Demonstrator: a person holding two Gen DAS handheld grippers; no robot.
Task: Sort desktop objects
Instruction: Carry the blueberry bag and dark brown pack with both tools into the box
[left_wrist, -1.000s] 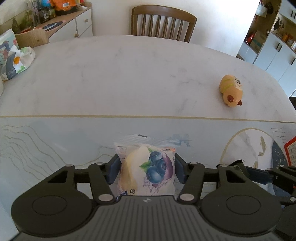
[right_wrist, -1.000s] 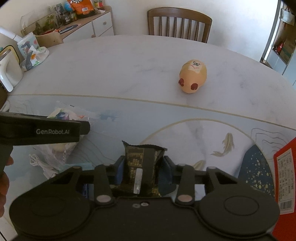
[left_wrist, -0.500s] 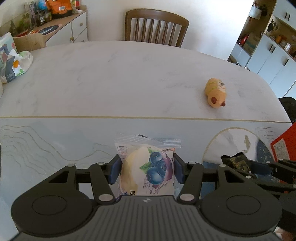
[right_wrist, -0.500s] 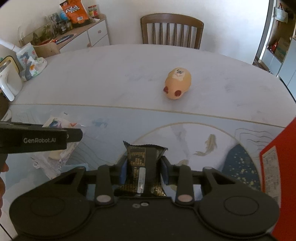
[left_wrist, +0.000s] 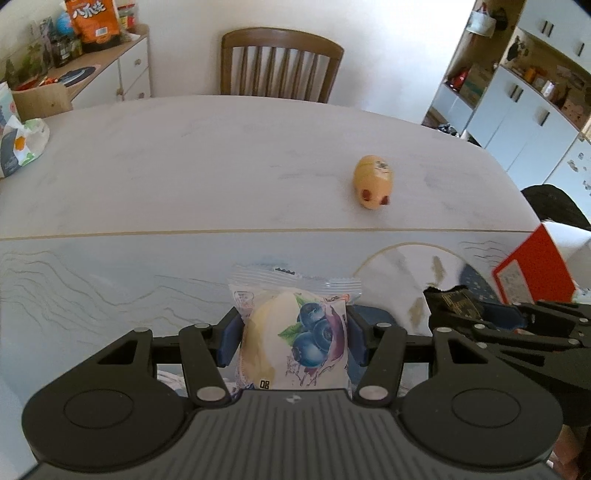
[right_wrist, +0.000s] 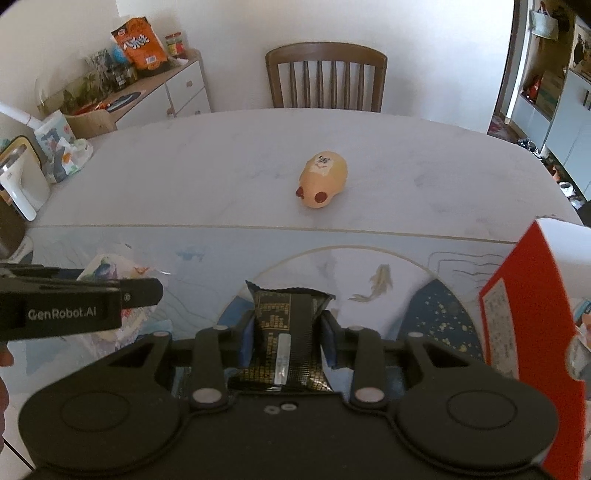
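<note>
Step in hand, as judged: transport phase of the sort, both snacks gripped and carried above the pale marble-look table (left_wrist: 184, 166), whose near half is covered by a light-blue printed mat (left_wrist: 92, 295); no bin or tray is visible, so the destination cannot be told. A red cardboard box (right_wrist: 532, 314) stands at the right edge of the mat and is one possible drop point. The peach-coloured, pig-shaped plastic toy (right_wrist: 325, 181) lies on bare table beyond the mat, well apart from both tools, not yet handled. Left gripper (left_wrist: 293, 332): jaws closed onto the sides of the clear blueberry-printed bread packet (left_wrist: 295, 332), packet upright between the blue pads, tool held roughly level and pointing across the table. Right gripper (right_wrist: 286, 332): jaws closed narrower on the black foil snack packet (right_wrist: 286, 325), same level attitude, just beside the left tool. Next move likely calls for carrying each packet to its group and lowering before opening.
</note>
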